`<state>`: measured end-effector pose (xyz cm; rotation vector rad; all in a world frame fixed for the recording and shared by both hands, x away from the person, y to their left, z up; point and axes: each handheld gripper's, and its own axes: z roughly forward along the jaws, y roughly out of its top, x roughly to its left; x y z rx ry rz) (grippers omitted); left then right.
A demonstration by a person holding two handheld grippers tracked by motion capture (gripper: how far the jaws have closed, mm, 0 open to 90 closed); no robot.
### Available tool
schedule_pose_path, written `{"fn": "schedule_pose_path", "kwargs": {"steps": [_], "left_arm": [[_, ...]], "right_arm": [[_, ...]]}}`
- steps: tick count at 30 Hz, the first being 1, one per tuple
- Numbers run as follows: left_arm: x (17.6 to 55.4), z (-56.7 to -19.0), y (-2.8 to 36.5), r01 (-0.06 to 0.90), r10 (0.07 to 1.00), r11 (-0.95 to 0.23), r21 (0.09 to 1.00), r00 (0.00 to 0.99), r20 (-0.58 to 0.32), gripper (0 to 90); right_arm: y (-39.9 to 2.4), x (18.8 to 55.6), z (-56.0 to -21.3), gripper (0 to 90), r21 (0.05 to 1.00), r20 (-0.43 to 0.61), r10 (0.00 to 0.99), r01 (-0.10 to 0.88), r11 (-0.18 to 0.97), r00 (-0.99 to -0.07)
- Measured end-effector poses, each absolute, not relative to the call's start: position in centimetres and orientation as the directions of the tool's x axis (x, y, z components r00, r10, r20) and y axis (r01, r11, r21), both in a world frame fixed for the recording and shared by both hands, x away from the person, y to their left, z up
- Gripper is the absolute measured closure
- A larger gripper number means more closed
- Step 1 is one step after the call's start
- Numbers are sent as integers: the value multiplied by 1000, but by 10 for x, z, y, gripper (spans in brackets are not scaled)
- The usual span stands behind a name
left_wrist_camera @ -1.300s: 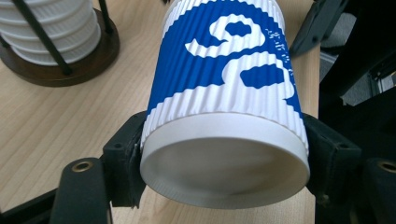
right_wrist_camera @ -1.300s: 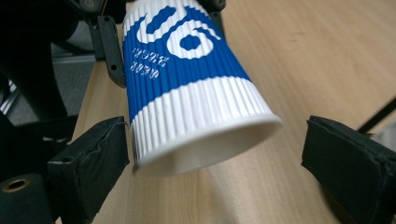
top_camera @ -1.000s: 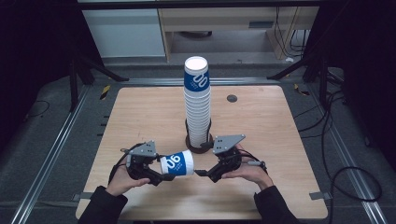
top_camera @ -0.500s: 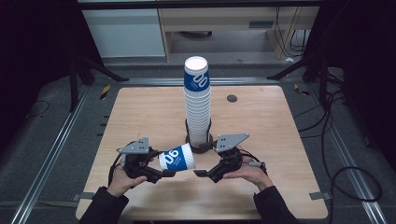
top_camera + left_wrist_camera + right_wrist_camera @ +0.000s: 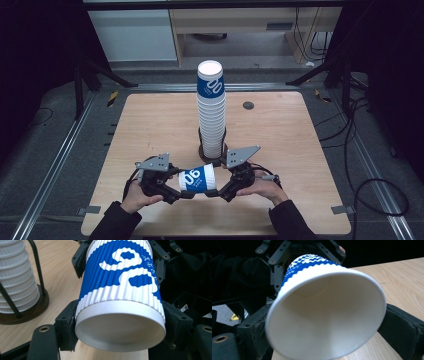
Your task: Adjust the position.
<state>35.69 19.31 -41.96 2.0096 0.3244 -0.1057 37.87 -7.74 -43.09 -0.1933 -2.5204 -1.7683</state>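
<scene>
High view: a single paper cup (image 5: pixel 198 178) is lying on its side, held just above the near edge of the table (image 5: pixel 150 125), its long axis running across between the two hands. The left gripper (image 5: pixel 181 194) is clamping the narrow base end; the right gripper (image 5: pixel 214 192) is standing at the wide mouth end. Both hands are equally near; neither has to reach.

Left gripper view: the fingers (image 5: pixel 67 327) are pressing on either side of the base, clamped on the cup (image 5: pixel 120 290).

Right gripper view: the fingers (image 5: pixel 404 322) are standing wide, flanking the open rim and appearing to bear on it; judged as a grip on the wide end of the cup (image 5: pixel 324 312), though contact on the near side is blurred.

Materials: the cup is ribbed, corrugated paper, blue with white print, with a smooth white rim and inside; it is tapering and likely to crush under hard pressure. Behind it, the stack of cups (image 5: pixel 211 110) is standing upright, mouths down, in a round dark holder (image 5: pixel 212 150) with wire uprights. The table is pale wood grain.

Judgement: the coming move is turning on the cup's axis being level while the stack's is upright.
</scene>
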Motion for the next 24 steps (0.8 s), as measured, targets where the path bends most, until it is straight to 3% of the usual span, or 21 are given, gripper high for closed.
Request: {"fn": "schedule_pose_path", "kwargs": {"steps": [10,13,24], "left_arm": [[358,-421,191,284,179,-428,858,957,-227,263],[359,-419,194,287,206,-443,850,955,-215,208],[361,-427,192,264,259,-607,749,957,-127,127]], "right_arm": [[-78,379,-434,149,928,143,27,144,344,-989],[-79,379,-432,151,924,134,39,140,355,-990],[-77,380,-439,147,845,79,89,114,522,-993]]}}
